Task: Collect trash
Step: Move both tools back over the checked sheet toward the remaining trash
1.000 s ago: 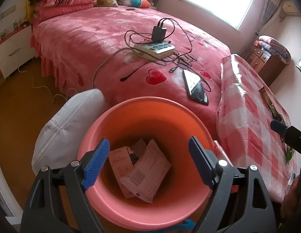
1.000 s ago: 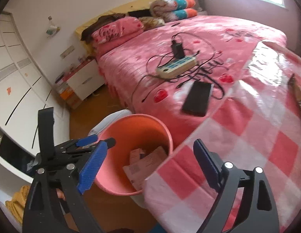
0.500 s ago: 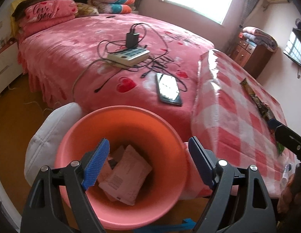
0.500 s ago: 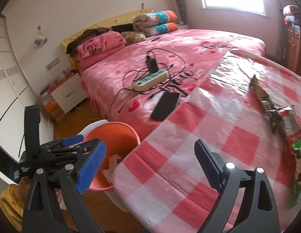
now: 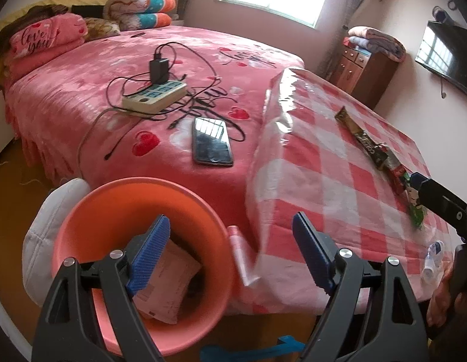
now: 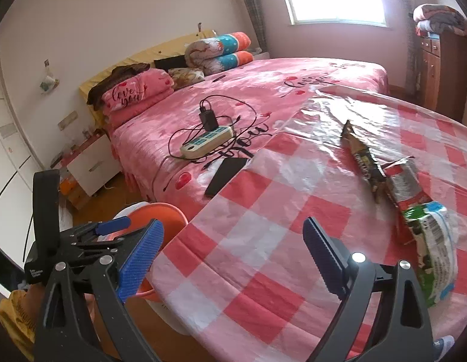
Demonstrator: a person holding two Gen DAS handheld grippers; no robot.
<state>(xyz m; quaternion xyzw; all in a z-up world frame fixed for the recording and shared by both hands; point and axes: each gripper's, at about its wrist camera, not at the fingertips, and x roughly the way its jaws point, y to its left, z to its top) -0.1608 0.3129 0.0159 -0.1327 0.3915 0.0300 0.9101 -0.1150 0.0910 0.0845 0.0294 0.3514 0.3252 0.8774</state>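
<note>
An orange bin (image 5: 82,229) stands on the floor beside the checked table (image 5: 308,187), with crumpled paper (image 5: 164,289) inside. My left gripper (image 5: 230,256) is open and empty above the bin's right rim. My right gripper (image 6: 233,256) is open and empty over the table's near edge (image 6: 248,271). On the table lie a brown wrapper (image 6: 363,163), a red and silver wrapper (image 6: 405,184) and a green and white packet (image 6: 432,247). The wrappers also show in the left wrist view (image 5: 369,144). The bin shows in the right wrist view (image 6: 161,214).
A pink bed (image 5: 112,69) lies behind, with a power strip (image 5: 155,96), cables and a phone (image 5: 212,141). A white cushion (image 5: 43,235) sits left of the bin. A small bottle (image 5: 432,259) lies at the table's right edge. A wooden dresser (image 5: 363,72) stands at the back.
Both grippers have swung right, away from the bin and toward the table. The wrappers have come into fuller view. Both stay open.
</note>
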